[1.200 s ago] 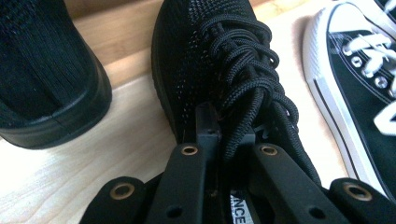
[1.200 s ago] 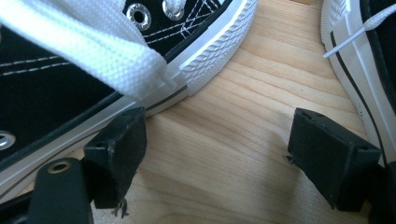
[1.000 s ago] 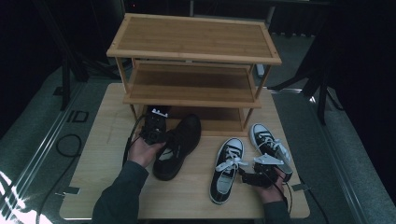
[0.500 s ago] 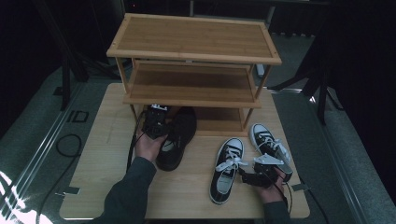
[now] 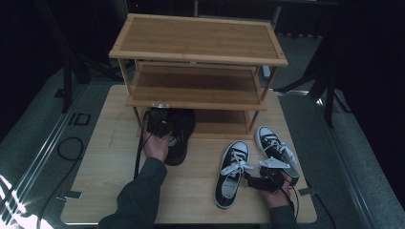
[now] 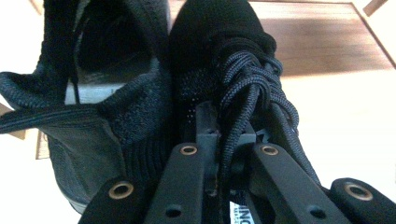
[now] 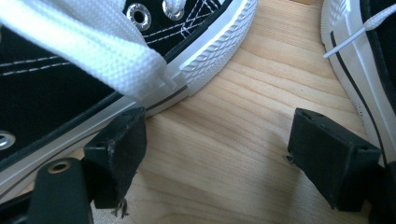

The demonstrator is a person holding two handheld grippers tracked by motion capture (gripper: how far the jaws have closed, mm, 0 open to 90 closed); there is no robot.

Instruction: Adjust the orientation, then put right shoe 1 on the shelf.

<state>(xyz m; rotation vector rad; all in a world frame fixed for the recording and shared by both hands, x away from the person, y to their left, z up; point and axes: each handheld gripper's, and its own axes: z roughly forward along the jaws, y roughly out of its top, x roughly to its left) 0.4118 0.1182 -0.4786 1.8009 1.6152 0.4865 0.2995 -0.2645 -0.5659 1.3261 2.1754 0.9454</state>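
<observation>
A pair of black knit shoes (image 5: 184,126) rests on the table with its toes under the lowest shelf of the wooden rack (image 5: 198,57). My left gripper (image 5: 160,125) is shut on the pair at its heel end. In the left gripper view the jaws (image 6: 226,140) pinch the inner collars of the two shoes (image 6: 116,107) beside the black laces (image 6: 252,84). My right gripper (image 5: 253,181) lies on the table between two black-and-white sneakers (image 5: 232,171) (image 5: 274,143). It stands open (image 7: 219,154), with bare wood between its pads (image 7: 116,154).
The three-tier rack stands at the back of the wooden table (image 5: 110,162), its shelves bare. The left sneaker's sole (image 7: 210,51) lies close to my right gripper's left pad, and the other sneaker (image 7: 355,60) close to the right pad. Dark floor and cables surround the table.
My left hand has pushed the black shoes away from me, so their toes now reach under the rack. The right hand and both sneakers have stayed put.
</observation>
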